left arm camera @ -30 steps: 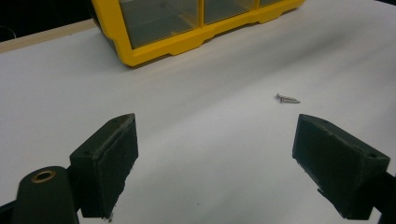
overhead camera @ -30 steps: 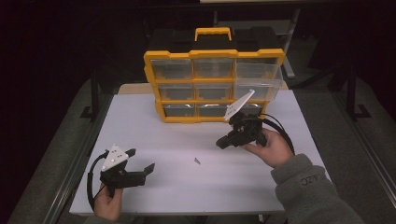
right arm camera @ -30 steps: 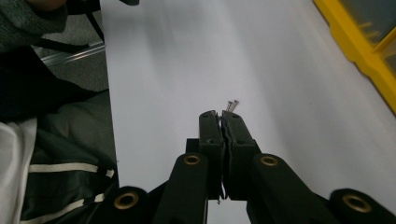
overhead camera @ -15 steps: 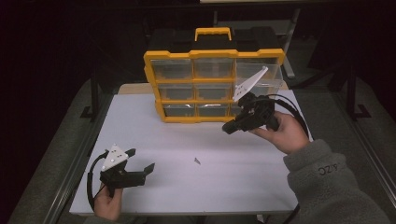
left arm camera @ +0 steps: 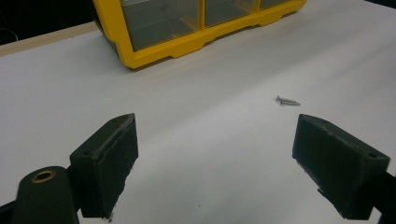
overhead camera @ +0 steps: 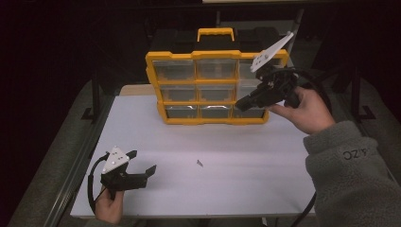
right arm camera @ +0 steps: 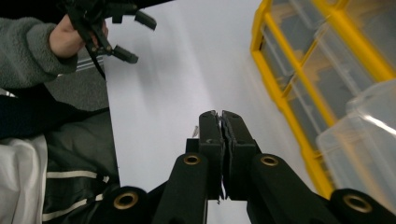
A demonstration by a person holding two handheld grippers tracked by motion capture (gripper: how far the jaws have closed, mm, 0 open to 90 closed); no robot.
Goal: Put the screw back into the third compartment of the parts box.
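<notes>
Hovering in front of the right column of the yellow organizer box [overhead camera: 215, 87], the right hand-held gripper [overhead camera: 242, 103] has its jaws pressed together; whether anything is pinched between them cannot be told. The box stands upright at the far side of the white table [overhead camera: 265, 170]. At the near left corner, the left hand-held gripper [overhead camera: 142, 163] sits low with its jaws spread wide and empty. A small screw [overhead camera: 199, 163] lies on the table near the middle, just right of that gripper.

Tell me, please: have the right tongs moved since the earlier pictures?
Yes. The right tongs rose from the white table up across the yellow organizer.
</notes>
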